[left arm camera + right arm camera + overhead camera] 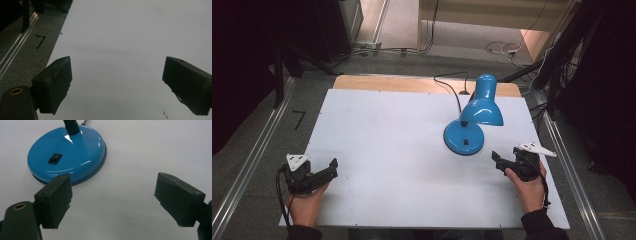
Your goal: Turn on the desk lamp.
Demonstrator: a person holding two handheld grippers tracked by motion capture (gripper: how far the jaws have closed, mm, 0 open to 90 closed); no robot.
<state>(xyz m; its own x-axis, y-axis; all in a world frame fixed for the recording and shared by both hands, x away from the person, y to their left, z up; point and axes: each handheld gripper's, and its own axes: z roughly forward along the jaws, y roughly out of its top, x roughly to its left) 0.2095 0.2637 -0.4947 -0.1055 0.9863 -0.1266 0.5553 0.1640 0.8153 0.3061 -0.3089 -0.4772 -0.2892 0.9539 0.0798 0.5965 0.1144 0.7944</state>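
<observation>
left gripper (331,167) near table's (387,150) left front corner, jaws wide, empty | blue desk lamp (472,120) right of centre, its rocker switch (55,158) seemingly on the base | right gripper (497,159) just beside base, jaws wide, empty

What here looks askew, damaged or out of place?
Nothing stands out. The blue lamp stands upright on the white table, its base intact. Both the left gripper and right gripper are open and empty.

Grey carpet floor (257,150), white table (387,150), dim rm.
</observation>
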